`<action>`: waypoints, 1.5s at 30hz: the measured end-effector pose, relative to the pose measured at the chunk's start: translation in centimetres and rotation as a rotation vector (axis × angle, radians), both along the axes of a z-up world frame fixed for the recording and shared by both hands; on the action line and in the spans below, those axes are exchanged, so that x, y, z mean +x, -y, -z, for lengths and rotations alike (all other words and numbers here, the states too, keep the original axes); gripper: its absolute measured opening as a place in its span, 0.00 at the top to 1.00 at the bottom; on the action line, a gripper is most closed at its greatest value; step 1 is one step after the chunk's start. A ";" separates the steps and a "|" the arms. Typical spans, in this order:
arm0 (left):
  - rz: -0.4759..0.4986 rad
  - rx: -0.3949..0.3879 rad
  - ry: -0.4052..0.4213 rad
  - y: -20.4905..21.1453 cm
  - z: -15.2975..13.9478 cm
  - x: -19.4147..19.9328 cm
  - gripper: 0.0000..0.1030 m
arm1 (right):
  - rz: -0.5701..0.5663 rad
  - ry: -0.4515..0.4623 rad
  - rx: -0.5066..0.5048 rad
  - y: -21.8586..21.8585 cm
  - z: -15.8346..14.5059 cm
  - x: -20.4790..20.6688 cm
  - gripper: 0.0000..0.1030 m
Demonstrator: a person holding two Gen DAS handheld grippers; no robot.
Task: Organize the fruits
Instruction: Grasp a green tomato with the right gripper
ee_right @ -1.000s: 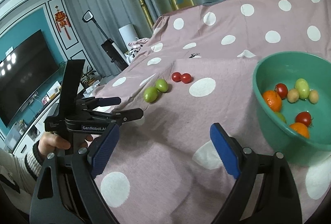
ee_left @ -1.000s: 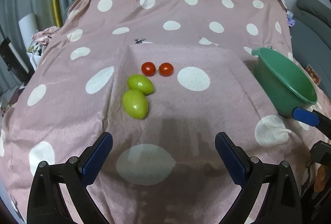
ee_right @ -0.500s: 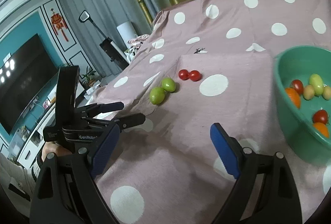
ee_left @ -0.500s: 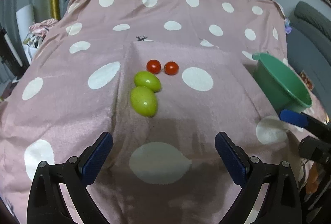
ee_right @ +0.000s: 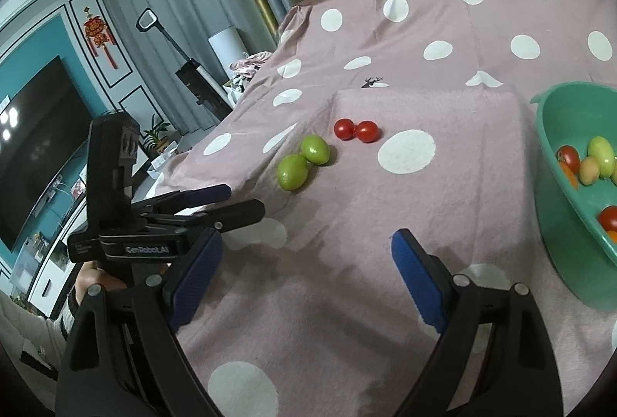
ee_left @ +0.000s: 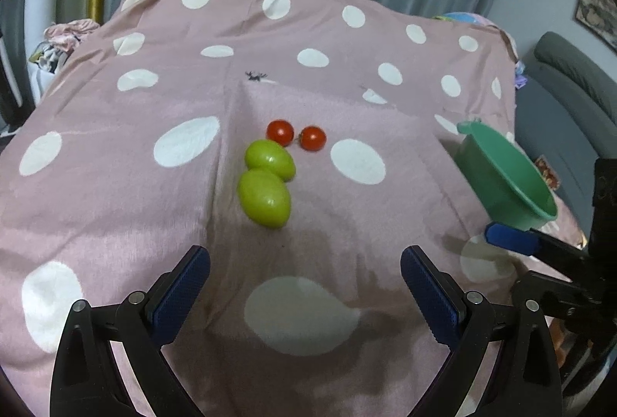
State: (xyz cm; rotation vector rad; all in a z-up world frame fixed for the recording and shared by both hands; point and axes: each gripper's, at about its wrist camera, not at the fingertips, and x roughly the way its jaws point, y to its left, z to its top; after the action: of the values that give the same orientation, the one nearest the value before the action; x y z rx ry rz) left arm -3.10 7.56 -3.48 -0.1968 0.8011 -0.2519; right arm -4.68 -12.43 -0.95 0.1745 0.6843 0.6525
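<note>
Pink polka-dot cloth (ee_left: 115,185) covers the table, and mid-cloth sit two glossy green fruits (ee_left: 266,182) touching, two red cherry tomatoes (ee_left: 297,135) just beyond them. Right of them, the green bowl (ee_right: 555,162) holds more fruit. Left tongs (ee_left: 304,286) gape wide, empty; right tongs (ee_right: 304,278) likewise wide, nothing between.
</note>
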 end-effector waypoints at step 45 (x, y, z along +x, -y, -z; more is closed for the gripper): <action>0.147 -0.106 -0.039 -1.9 -0.2 4.7 0.05 | -0.070 -0.210 -0.117 -5.4 -0.3 13.3 0.37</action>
State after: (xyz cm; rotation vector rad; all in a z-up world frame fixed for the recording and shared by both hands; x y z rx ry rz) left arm 1.60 9.44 -3.32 -0.2436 0.8427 -0.4314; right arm 8.66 -7.05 -0.68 0.1126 0.9321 0.6645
